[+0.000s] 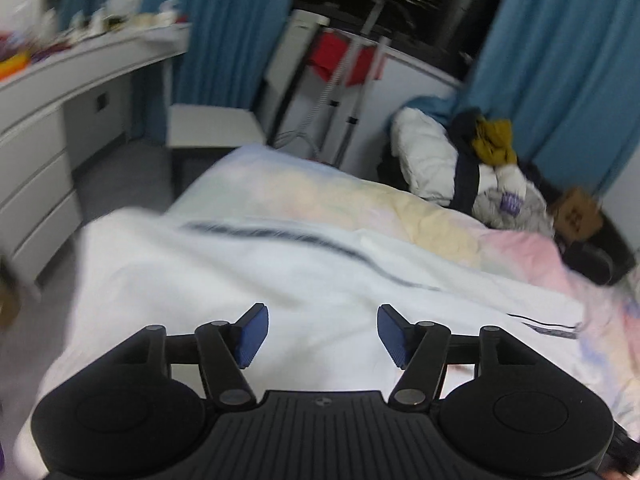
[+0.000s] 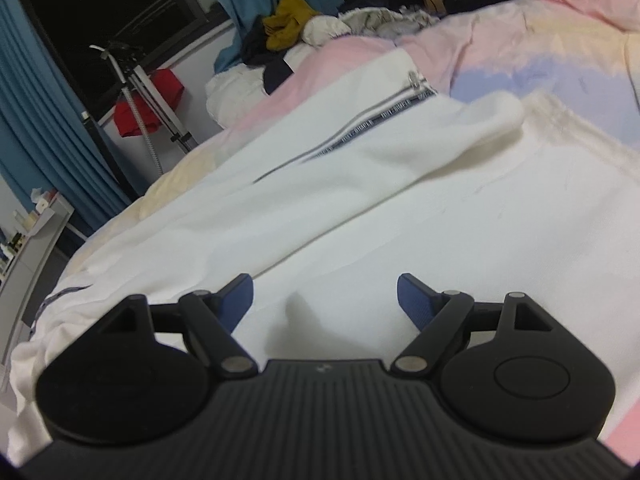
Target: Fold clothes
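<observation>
White jacket (image 2: 360,208) on bed (image 2: 540,64), partly folded; left gripper (image 1: 322,334), right gripper (image 2: 325,300) jaws spread, empty; folds remain.

Jacket (image 2: 360,184) on bed (image 2: 520,52)

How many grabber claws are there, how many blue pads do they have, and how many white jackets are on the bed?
Grabber claws: 2, left gripper and right gripper, both open.
Blue pads: 4, two on each.
White jacket with a zip: 1, lying on the pastel bed cover.
Total: 7
</observation>
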The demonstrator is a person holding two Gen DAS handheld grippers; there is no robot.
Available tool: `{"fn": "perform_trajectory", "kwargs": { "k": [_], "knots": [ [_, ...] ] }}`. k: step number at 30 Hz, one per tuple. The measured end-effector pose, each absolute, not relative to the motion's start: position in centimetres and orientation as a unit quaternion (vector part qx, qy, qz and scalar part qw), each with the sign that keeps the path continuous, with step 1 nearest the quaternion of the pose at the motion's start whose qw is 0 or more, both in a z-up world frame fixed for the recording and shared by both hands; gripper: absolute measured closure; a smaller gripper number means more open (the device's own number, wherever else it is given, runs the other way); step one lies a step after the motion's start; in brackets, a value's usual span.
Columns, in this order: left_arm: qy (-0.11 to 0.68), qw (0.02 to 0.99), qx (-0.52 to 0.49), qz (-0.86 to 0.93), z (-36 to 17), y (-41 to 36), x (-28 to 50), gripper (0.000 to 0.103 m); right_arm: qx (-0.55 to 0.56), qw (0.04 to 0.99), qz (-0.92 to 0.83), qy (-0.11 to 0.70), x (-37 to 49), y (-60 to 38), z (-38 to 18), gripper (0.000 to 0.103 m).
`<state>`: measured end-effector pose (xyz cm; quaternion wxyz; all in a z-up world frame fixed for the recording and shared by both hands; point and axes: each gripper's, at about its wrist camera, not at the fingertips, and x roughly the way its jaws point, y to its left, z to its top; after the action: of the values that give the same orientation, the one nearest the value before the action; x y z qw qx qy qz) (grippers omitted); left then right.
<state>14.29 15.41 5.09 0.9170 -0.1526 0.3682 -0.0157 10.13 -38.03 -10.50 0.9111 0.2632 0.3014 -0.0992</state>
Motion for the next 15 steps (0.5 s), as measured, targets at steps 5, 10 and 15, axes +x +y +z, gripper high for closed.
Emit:
{"fn": "perform_trajectory", "kwargs": {
  "k": [5,10,15],
  "knots": [
    [0.368,0.909,-0.194,0.027,5.7,21.3,4.9,0.039,0.233,0.923,-0.094,0.289,8.2,-37.2,-8.9,0.022],
    [0.386,0.878,-0.279,0.057,2.0,24.7,-0.6,0.032,0.223,0.931,-0.086,0.274,5.5,-36.4,-7.1,0.022],
    [0.41,0.817,-0.4,0.068,-3.0,27.0,-1.8,0.029,0.239,0.935,-0.071,0.251,3.0,-36.6,-5.4,0.022]
  ]
}}
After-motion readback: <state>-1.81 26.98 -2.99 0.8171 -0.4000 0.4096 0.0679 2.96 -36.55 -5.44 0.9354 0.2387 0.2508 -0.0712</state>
